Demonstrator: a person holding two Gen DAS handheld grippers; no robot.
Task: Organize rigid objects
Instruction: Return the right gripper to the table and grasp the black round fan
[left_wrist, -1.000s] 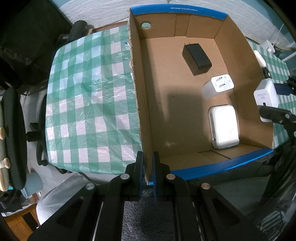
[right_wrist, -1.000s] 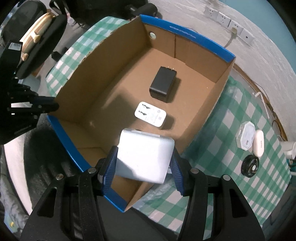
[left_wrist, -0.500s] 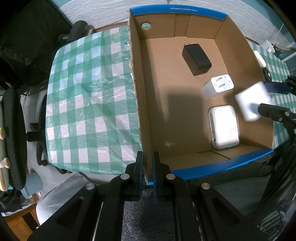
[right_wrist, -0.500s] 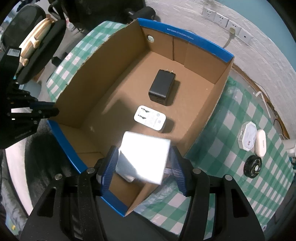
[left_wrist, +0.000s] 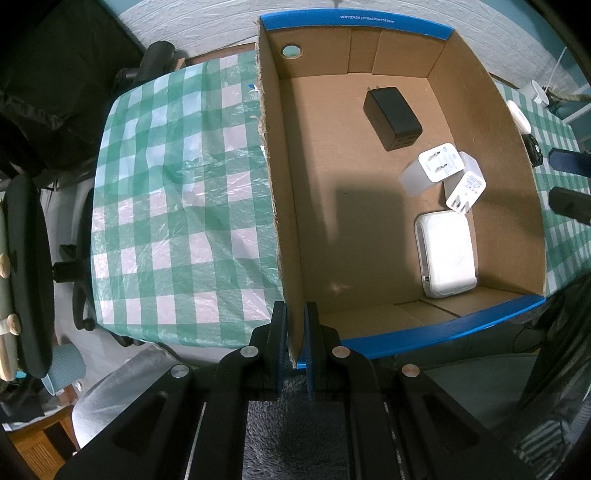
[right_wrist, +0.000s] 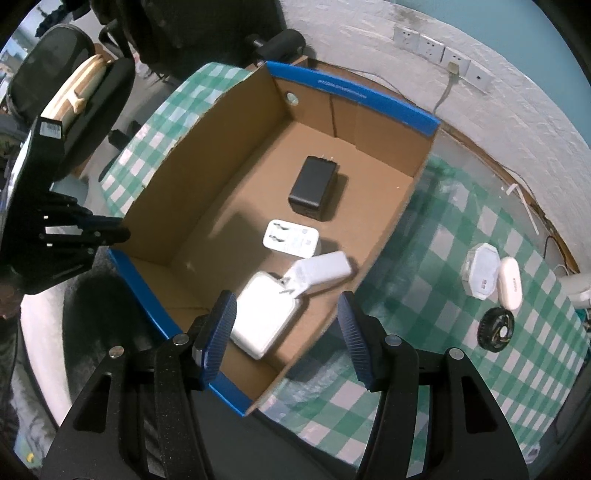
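A blue-rimmed cardboard box (left_wrist: 369, 221) (right_wrist: 236, 158) stands on the checked tablecloth. In it lie a black charger (left_wrist: 392, 118) (right_wrist: 314, 187), a white plug adapter (left_wrist: 439, 162) (right_wrist: 291, 237), a flat white power brick (left_wrist: 445, 254) (right_wrist: 264, 314) and a white charger (left_wrist: 465, 192) (right_wrist: 319, 274) resting tilted between them. My left gripper (left_wrist: 294, 332) is shut on the box's near left wall. My right gripper (right_wrist: 286, 332) is open and empty above the box's near right corner; its fingers (left_wrist: 569, 162) show at the right edge of the left wrist view.
On the cloth right of the box lie a white octagonal case (right_wrist: 482, 271), a white oval case (right_wrist: 510, 282) and a black round part (right_wrist: 495, 329). Office chairs (left_wrist: 22, 266) stand left of the table. Wall sockets (right_wrist: 436, 51) are behind it.
My right gripper opened and let go of the white charger, which dropped into the box beside the adapter and power brick. The left gripper stayed clamped on the box wall.
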